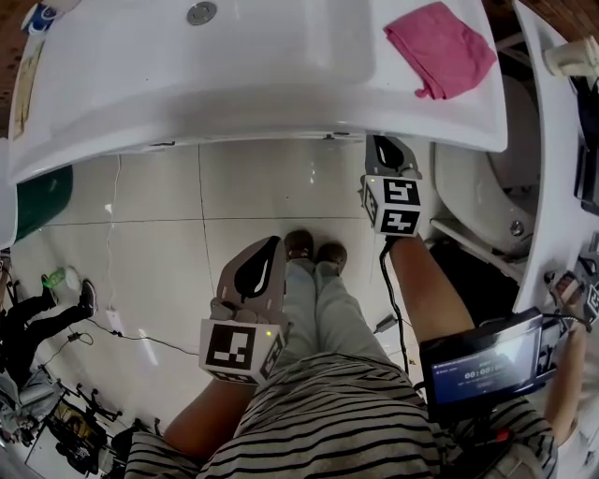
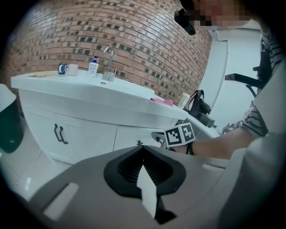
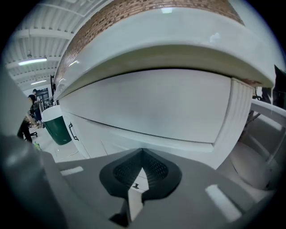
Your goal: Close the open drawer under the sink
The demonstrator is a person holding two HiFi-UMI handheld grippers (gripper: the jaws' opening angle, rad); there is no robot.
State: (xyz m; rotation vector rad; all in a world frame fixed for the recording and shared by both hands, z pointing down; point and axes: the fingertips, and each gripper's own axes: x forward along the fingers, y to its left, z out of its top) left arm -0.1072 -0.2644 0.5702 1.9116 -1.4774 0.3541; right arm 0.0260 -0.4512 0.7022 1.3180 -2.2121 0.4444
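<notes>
Probably risks little beyond a clumsy push. Holds the right claw (image 1: 389, 152) up under the overhanging rim of the sink surface (image 1: 281, 112), jaws together with nothing between them, nose close to the white drawer front (image 3: 156, 107). Cannot judge the drawer's remaining travel from any view; from above, shows almost none of it past the rim.

Could skid the closed tips sideways off that smooth panel if pushed off-centre. Could rack the drawer crooked on its runners by pressing near one end. Could knock the marker cube against the rim overhead, with so little room beneath it. Could also slam the drawer and bounce it back out if shoved hard. Holds the left claw (image 1: 266, 254) well back over the floor tiles, jaws likewise together and empty, so offers no steadying from that side.

Shows nothing of the drawer's inside, so contents unknown. Finds the sink basin (image 1: 234, 47) bare but for its drain (image 1: 201, 12). Has a pink cloth (image 1: 442, 47) lying on the surface right of the basin, clear of the drawer. Has a white cup (image 2: 71, 69) and a soap bottle (image 2: 93, 68) standing near the faucet (image 2: 108, 60); cannot see into the cup. Has a green bin (image 1: 37, 201) on the floor at the left, mouth hidden under the rim.
</notes>
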